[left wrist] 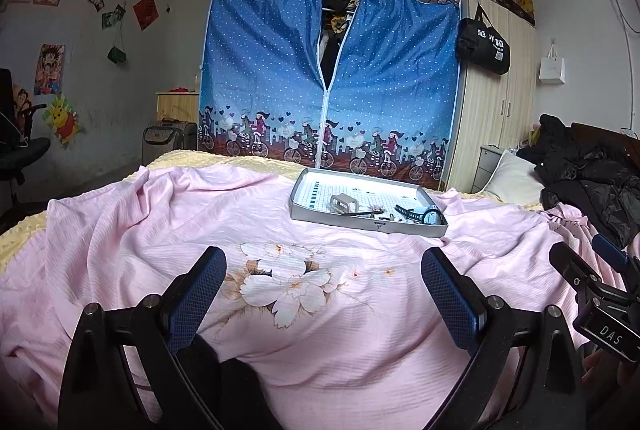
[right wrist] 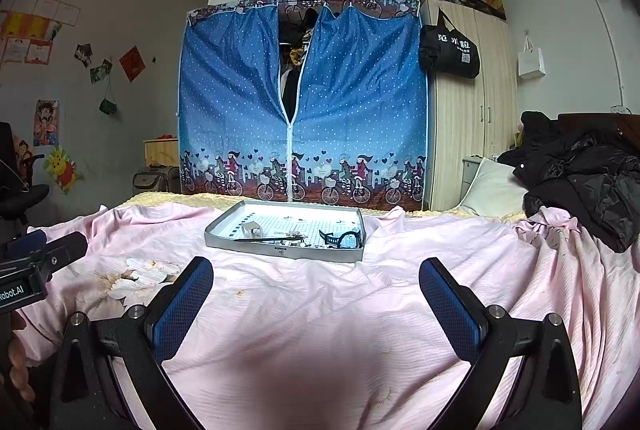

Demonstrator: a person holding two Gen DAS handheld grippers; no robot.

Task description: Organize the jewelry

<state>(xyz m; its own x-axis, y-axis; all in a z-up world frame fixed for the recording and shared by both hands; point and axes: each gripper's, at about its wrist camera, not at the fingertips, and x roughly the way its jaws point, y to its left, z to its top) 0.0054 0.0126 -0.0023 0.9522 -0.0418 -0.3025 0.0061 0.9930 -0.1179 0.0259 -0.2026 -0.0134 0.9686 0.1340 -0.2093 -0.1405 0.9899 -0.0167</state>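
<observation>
A shallow grey tray [left wrist: 370,225] [right wrist: 284,251] with a grid-printed floor lies on the pink bedsheet [left wrist: 168,214] [right wrist: 312,310]. In it lie a small pale buckle-like piece [left wrist: 343,203] [right wrist: 252,229], a thin dark stick [left wrist: 360,215] [right wrist: 264,239], a small flower ornament [left wrist: 377,208] [right wrist: 295,232] and a black watch [left wrist: 420,213] [right wrist: 344,237]. My left gripper [left wrist: 324,262] stands open above the sheet's flower print, well short of the tray. My right gripper [right wrist: 316,272] is open too, nothing between its blue pads, just before the tray's front wall.
A blue zipped fabric wardrobe [left wrist: 328,70] [right wrist: 304,98] stands behind the bed, with a wooden wardrobe [right wrist: 468,110] beside it. Black jackets [left wrist: 592,182] [right wrist: 584,178] and a white pillow [right wrist: 492,190] lie at the right. An office chair [left wrist: 20,150] stands at the left.
</observation>
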